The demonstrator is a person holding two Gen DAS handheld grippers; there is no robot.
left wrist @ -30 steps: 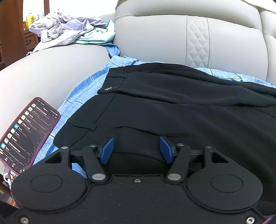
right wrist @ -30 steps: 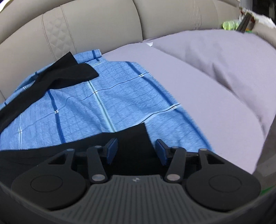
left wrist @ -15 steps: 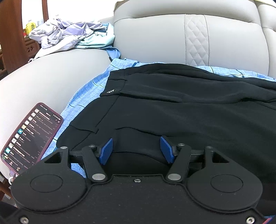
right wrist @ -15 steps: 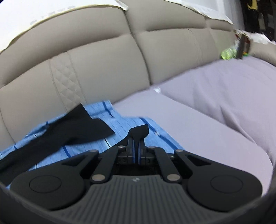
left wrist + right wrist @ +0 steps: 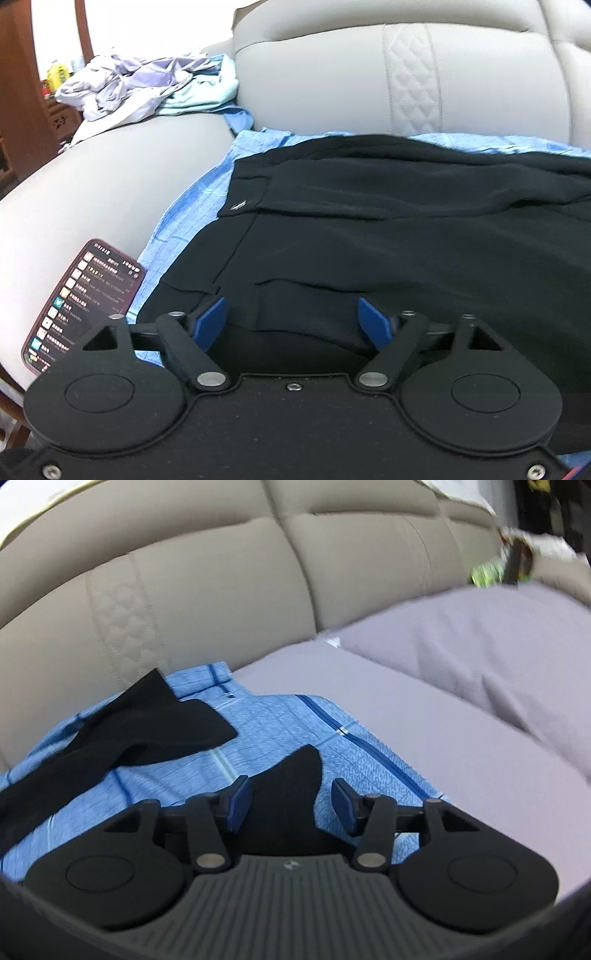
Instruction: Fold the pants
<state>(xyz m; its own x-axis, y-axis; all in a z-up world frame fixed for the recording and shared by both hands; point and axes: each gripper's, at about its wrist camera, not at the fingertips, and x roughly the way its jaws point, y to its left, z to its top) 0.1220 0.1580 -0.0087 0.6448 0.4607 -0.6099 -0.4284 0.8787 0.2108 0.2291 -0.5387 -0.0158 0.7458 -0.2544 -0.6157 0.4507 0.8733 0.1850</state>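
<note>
Here the black pants (image 5: 388,236) lie spread across a blue checked cloth (image 5: 184,218) on the seat of a beige sofa (image 5: 369,81), waistband end toward the sofa's left arm, where a small metal fastener shows near the band. Left gripper (image 5: 291,319) low over the waist end, blue fingers (image 5: 210,319) spread wide, nothing between them; fabric lies just beyond and beneath the tips, contact not clear. A phone (image 5: 83,302) with a lit screen rests on the sofa arm just beside the cloth edge. A heap of pale lilac and mint clothes (image 5: 144,86) sits farther back on that arm. From the right wrist view, the right gripper (image 5: 291,801) also has its fingers (image 5: 240,801) apart; a dark hem end of the pants (image 5: 291,775) stands up between them, whether it touches either pad I cannot tell. The other leg end (image 5: 147,720) lies flat on the blue cloth (image 5: 280,723), further back toward the backrest. A pale lilac sheet (image 5: 424,720) covers the seat to the right of the cloth. View somewhat blurred.
</note>
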